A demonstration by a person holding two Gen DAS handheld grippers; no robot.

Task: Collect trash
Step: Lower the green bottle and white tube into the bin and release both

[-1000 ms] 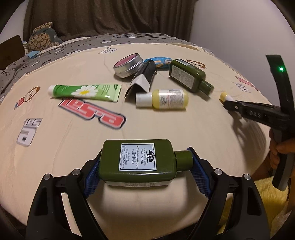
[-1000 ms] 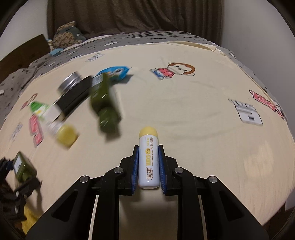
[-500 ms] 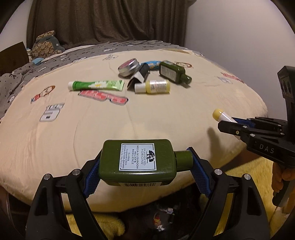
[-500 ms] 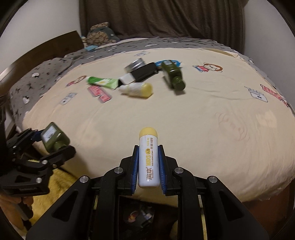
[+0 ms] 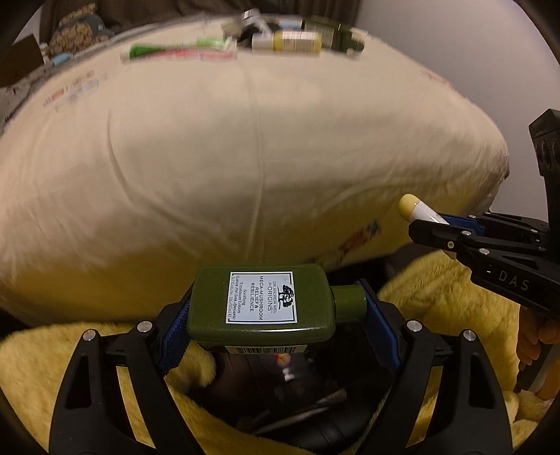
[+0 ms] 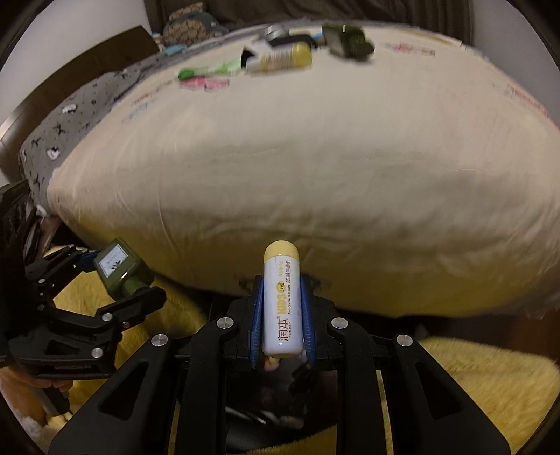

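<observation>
My left gripper [image 5: 276,308] is shut on a green lotion bottle [image 5: 260,302] held sideways, its white label up. It also shows in the right wrist view [image 6: 119,271]. My right gripper [image 6: 281,311] is shut on a white lip balm tube with a yellow cap [image 6: 281,301], also visible in the left wrist view [image 5: 418,211]. Both grippers hang off the bed's front edge, above a dark bin opening [image 5: 301,395] set in a yellow furry rug. On the bed top lie a yellow bottle [image 5: 295,40], a green tube [image 5: 175,49] and a second green bottle [image 6: 346,38].
The cream bed cover [image 5: 245,157] bulges just ahead of both grippers. The yellow furry rug [image 6: 490,392] surrounds the bin. A grey patterned blanket [image 6: 80,108] and a stuffed toy [image 5: 75,29] lie at the far left. A white wall stands at the right.
Both grippers have pulled back off the bed and dropped below its edge with their items. The bin and yellow rug have come into view beneath them.
</observation>
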